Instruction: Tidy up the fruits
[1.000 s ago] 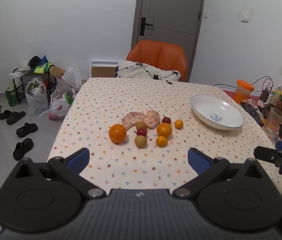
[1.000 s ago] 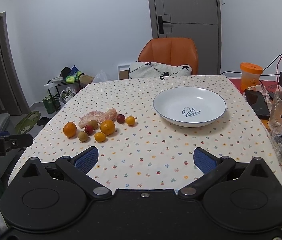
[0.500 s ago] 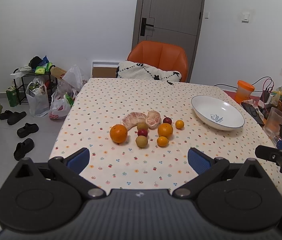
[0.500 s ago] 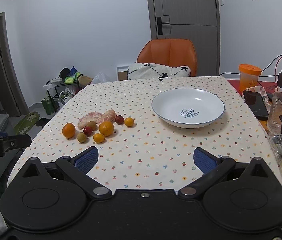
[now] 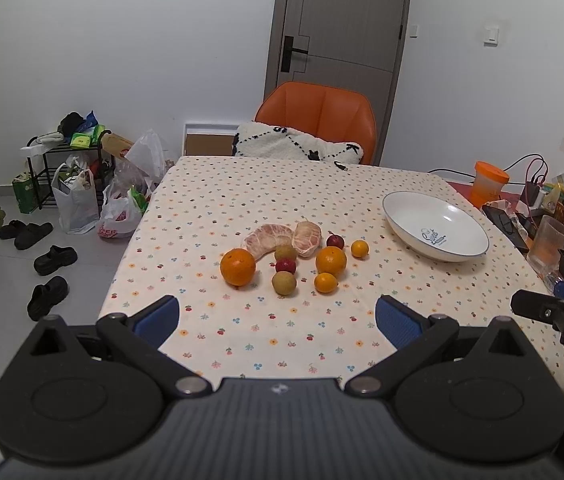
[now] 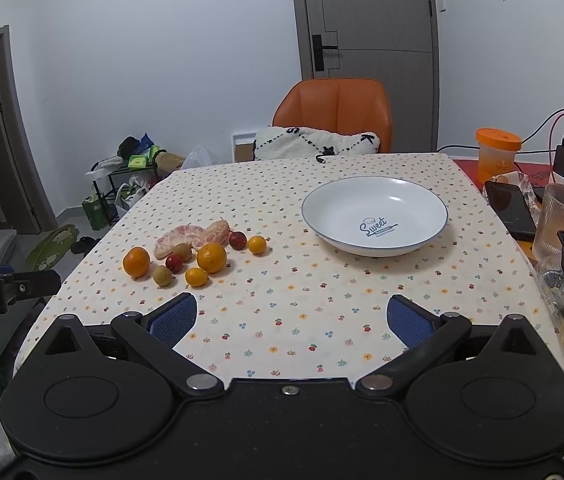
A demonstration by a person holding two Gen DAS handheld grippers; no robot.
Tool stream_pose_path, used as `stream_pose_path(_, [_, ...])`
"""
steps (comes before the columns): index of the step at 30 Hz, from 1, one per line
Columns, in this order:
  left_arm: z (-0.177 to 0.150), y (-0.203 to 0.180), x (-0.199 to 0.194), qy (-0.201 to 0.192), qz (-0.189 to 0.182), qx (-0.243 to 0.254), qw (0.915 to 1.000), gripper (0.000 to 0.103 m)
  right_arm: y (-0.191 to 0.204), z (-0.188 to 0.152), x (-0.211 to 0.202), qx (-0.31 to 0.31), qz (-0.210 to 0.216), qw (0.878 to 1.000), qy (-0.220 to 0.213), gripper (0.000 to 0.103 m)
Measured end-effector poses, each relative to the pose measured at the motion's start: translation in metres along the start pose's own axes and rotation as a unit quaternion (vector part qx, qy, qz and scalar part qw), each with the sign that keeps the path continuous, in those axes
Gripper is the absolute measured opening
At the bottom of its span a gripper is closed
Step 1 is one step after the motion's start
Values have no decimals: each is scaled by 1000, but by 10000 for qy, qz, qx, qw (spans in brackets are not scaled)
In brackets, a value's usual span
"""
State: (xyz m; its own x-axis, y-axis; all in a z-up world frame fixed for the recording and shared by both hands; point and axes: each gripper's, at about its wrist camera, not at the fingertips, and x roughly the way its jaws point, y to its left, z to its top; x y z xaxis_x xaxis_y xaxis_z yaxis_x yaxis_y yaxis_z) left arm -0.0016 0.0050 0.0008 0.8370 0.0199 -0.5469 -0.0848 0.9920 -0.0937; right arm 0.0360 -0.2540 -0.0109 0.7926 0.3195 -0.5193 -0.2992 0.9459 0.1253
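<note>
Left gripper (image 5: 278, 316), right gripper (image 6: 287, 316): both spread, empty, bottom of frame. Fruits (image 5: 293, 254): clustered mid-frame on tablecloth (image 5: 282, 200). White bowl (image 6: 373, 212): centre-right, empty. Glass (image 6: 561, 216), phone (image 6: 509, 208), orange cup (image 6: 497, 152): right edge. Orange chair (image 5: 321, 116): beyond table.

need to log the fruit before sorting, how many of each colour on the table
Orange: 4, the largest, one, and two small
Red: 2
Yellow-brown: 2
Pink peeled pieces: 2
Total: 10
</note>
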Motion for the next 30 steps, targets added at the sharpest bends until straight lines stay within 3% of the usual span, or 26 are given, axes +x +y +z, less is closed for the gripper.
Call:
stream_pose_path(20, [6,2,24,21,-207,8,9998,103,-8,4,23,-9,-22,10000,86,103])
stream_pose_path(30, [5,4,48,75,-393,-92,9992,103,-7,3,50,-62,224,9995,199,103])
